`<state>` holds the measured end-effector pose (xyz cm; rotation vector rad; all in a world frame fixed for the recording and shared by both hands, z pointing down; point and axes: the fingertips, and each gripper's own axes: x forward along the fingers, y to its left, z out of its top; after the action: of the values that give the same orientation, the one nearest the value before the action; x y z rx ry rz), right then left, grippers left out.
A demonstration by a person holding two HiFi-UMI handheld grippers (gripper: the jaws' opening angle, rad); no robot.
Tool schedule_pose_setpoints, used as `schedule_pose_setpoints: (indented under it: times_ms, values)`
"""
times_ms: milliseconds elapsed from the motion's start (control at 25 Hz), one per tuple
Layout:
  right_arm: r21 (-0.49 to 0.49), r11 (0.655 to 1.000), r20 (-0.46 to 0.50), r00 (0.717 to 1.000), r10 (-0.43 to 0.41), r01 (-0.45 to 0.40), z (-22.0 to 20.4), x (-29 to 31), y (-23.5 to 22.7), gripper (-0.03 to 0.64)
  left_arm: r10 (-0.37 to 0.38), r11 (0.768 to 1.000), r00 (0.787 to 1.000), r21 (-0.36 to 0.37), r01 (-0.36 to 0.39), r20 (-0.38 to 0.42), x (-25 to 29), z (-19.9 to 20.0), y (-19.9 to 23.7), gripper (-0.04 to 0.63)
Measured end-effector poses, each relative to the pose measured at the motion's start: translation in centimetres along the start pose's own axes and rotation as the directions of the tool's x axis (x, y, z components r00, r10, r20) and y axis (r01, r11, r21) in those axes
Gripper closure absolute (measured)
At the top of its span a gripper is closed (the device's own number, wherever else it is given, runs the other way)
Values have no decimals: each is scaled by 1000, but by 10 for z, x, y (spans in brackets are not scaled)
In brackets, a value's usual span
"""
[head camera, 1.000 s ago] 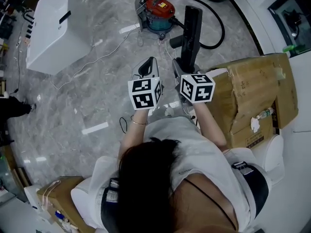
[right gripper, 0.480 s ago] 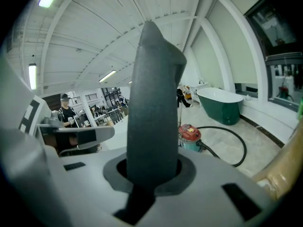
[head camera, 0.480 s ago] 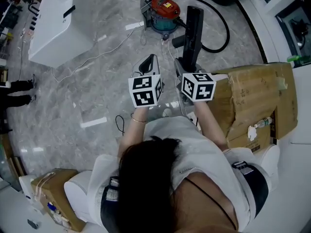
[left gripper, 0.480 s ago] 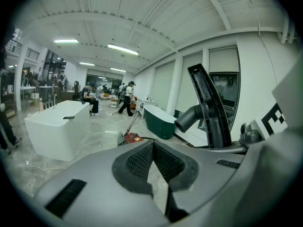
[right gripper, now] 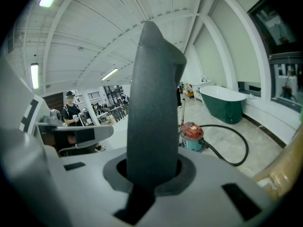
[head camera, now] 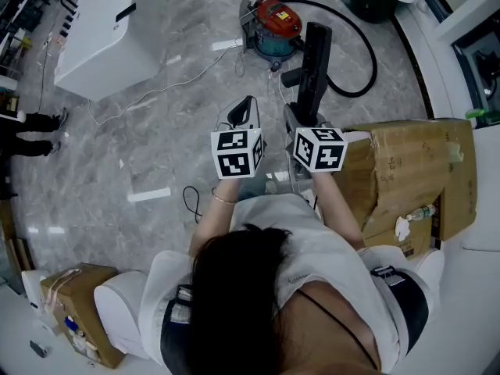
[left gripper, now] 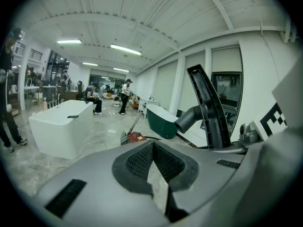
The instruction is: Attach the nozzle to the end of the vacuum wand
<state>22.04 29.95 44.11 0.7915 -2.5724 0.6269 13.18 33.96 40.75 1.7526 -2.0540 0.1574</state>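
A long black floor nozzle stands up between the jaws of my right gripper, which is shut on its lower end. It fills the middle of the right gripper view as a dark column, the nozzle. My left gripper sits just left of it, shut with nothing in it; its ribbed pads meet. On the floor ahead is the red vacuum canister with its black hose. The thin metal wand slants up from the canister.
A white bathtub stands at far left and a dark green tub at the far right. A large cardboard box is close on my right. A white cable runs over the marble floor. People stand far back.
Both grippers keep about the same place and the nozzle stays in the right one. The head view has shifted a little, so the floor things sit further right.
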Motion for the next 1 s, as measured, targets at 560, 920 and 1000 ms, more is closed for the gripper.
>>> schedule_pose_setpoints:
  times_ms: [560, 920, 1000]
  values:
    - [15, 999, 2, 1000, -28, 28, 21, 43, -3, 563, -17, 1000, 1000, 1, 17, 10, 36, 19, 32, 592]
    - [15, 999, 4, 999, -36, 36, 44, 82, -8, 563, -28, 1000, 1000, -5, 28, 11, 74, 37, 56, 592]
    - [13, 999, 6, 999, -37, 37, 49, 90, -8, 563, -32, 999, 999, 0, 32, 9, 80, 43, 60, 592]
